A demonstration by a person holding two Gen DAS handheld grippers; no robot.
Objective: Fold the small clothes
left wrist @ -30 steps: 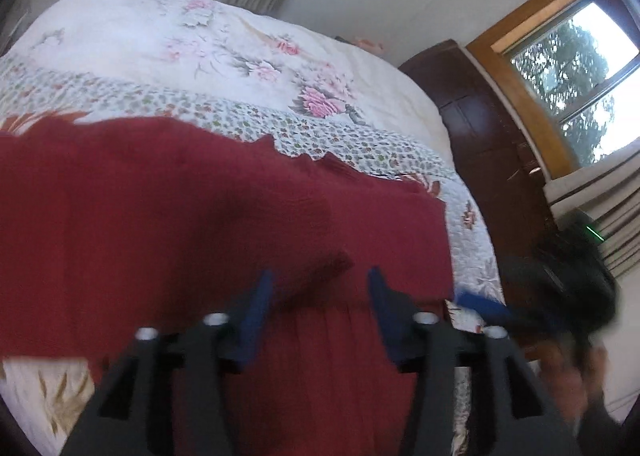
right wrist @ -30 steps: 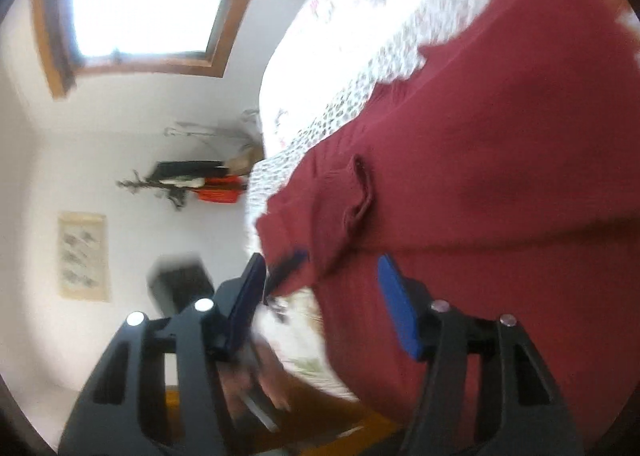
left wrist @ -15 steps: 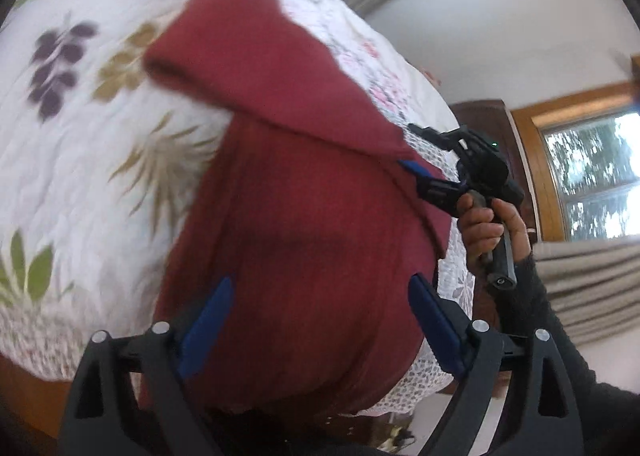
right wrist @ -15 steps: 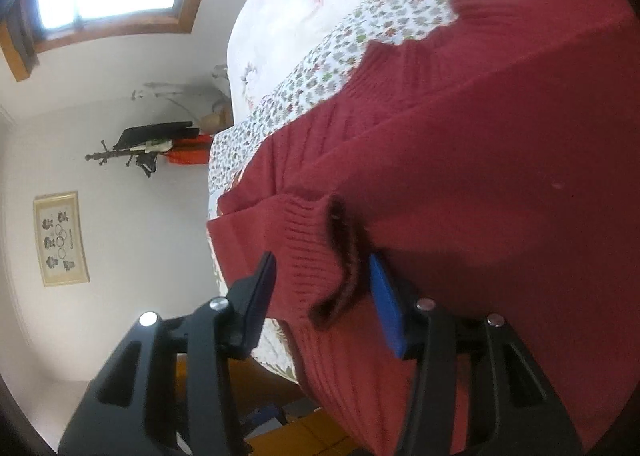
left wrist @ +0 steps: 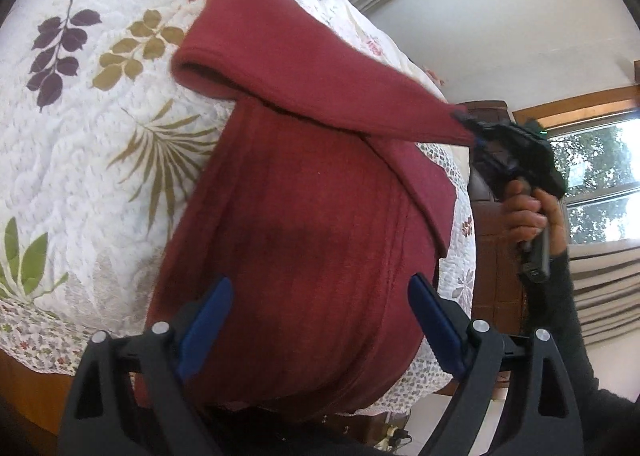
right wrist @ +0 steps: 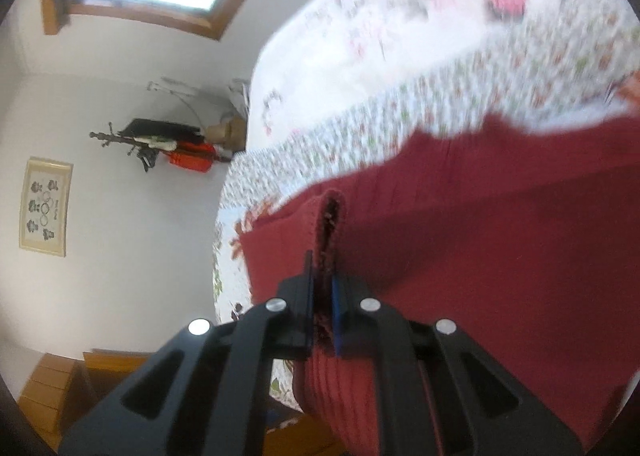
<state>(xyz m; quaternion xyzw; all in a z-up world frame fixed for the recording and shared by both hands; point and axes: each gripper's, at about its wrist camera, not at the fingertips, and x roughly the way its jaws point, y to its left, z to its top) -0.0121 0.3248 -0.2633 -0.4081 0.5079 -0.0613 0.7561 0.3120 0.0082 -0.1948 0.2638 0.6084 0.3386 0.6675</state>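
A dark red knitted sweater (left wrist: 304,224) lies spread on a bed with a floral quilt (left wrist: 80,144). Its sleeve (left wrist: 320,84) is lifted off the body and stretched toward the right. My right gripper (left wrist: 470,128) is shut on the sleeve's ribbed cuff (right wrist: 330,224), as the right wrist view shows with the cuff pinched in my right gripper (right wrist: 322,288). My left gripper (left wrist: 320,296) hovers wide open over the sweater's lower body, with nothing between its blue pads (left wrist: 208,312).
A person's hand (left wrist: 528,212) in a dark sleeve holds the right gripper beside the bed. A dark wooden cabinet (left wrist: 492,216) and a window (left wrist: 592,176) stand beyond the bed's edge. A coat rack (right wrist: 160,140) and a framed picture (right wrist: 44,208) are by the far wall.
My right gripper has shut on the sleeve cuff and lifted it off the sweater, pulling the sleeve taut. My left gripper has stayed open over the sweater's body.
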